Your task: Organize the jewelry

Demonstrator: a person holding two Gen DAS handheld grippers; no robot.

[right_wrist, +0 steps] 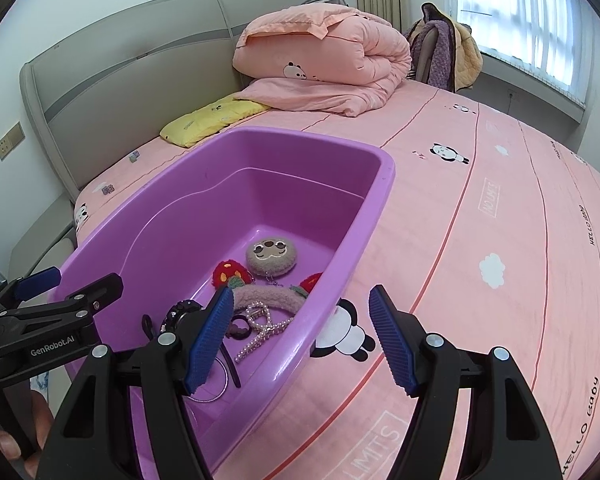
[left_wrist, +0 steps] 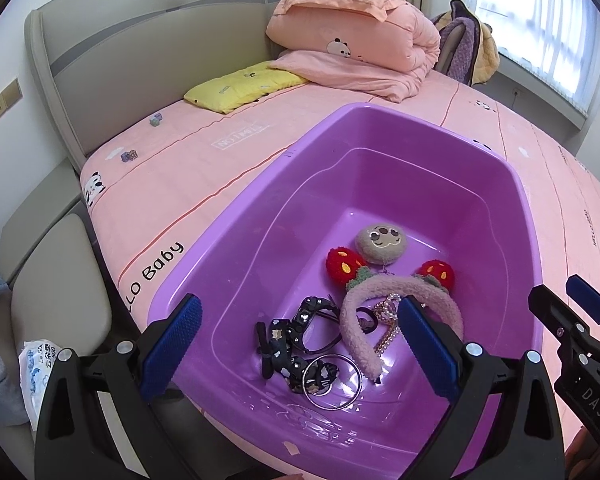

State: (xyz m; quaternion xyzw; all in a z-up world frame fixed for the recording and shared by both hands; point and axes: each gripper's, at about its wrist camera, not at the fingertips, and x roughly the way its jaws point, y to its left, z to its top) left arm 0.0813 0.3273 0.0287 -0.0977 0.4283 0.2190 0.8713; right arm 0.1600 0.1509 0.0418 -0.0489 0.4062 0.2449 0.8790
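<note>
A purple plastic tub (left_wrist: 380,120) (right_wrist: 380,208) sits on the pink bed. Inside lie a pink fluffy headband with red strawberries (left_wrist: 364,344) (right_wrist: 260,294), a round beige plush charm (left_wrist: 381,244) (right_wrist: 272,257), a pearl necklace (left_wrist: 388,328) (right_wrist: 260,330), a metal ring bangle (left_wrist: 332,382), a black watch (left_wrist: 316,320) and a black patterned hair tie (left_wrist: 280,352). My left gripper (left_wrist: 300,352) is open and empty, hovering over the tub's near end. My right gripper (right_wrist: 300,340) is open and empty, straddling the tub's right rim.
A folded pink quilt (left_wrist: 352,36) and a yellow pillow (left_wrist: 240,84) lie by the grey headboard (left_wrist: 140,48). A chair with clothes (left_wrist: 468,44) stands by the window. A tissue pack (left_wrist: 40,368) lies on the bedside bench at the left.
</note>
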